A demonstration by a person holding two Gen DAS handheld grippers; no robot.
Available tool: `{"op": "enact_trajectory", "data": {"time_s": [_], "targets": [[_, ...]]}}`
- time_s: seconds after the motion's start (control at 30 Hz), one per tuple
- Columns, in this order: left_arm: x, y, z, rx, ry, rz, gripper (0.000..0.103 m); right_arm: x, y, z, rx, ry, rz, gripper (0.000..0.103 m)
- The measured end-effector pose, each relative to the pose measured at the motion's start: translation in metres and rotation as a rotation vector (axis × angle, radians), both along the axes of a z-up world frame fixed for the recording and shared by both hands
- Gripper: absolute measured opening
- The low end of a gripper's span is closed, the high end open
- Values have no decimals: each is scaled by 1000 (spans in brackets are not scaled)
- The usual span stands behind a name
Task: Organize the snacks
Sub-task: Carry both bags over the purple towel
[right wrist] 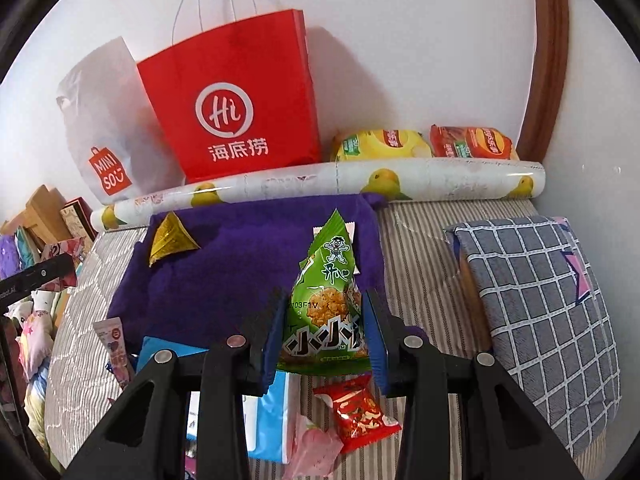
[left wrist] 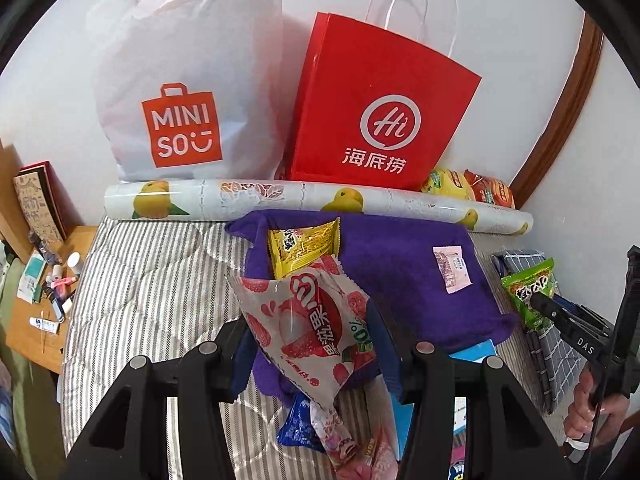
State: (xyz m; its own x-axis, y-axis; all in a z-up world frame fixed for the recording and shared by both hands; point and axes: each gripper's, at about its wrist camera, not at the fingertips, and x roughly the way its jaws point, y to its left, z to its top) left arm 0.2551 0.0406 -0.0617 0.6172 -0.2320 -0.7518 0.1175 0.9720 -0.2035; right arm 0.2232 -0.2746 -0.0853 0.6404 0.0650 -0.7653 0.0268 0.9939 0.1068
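Observation:
My left gripper is shut on a pink-and-white lychee snack packet, held above the purple towel. A yellow snack packet and a small pink sachet lie on the towel. My right gripper is shut on a green snack packet, held over the towel's right edge; it also shows at the right of the left wrist view. The yellow packet lies on the towel's far left in the right wrist view.
A red paper bag and a white MINISO bag stand against the wall behind a lemon-print roll. Chip bags lie behind the roll. Loose snacks and a blue box lie near me. A checked pillow is at right.

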Motion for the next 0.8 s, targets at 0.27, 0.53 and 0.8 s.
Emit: {"op": "enact_trajectory", "data": {"time_s": [0.27, 0.53, 0.8], "targets": [[15, -9, -6, 7, 9, -19, 50, 15, 0, -9, 2, 15, 0, 37], [30, -16, -15, 17, 25, -32, 50, 30, 3, -21, 5, 31, 4, 37], [44, -17, -34, 13, 61, -40, 50, 46, 6, -37, 7, 56, 10, 37]]}}
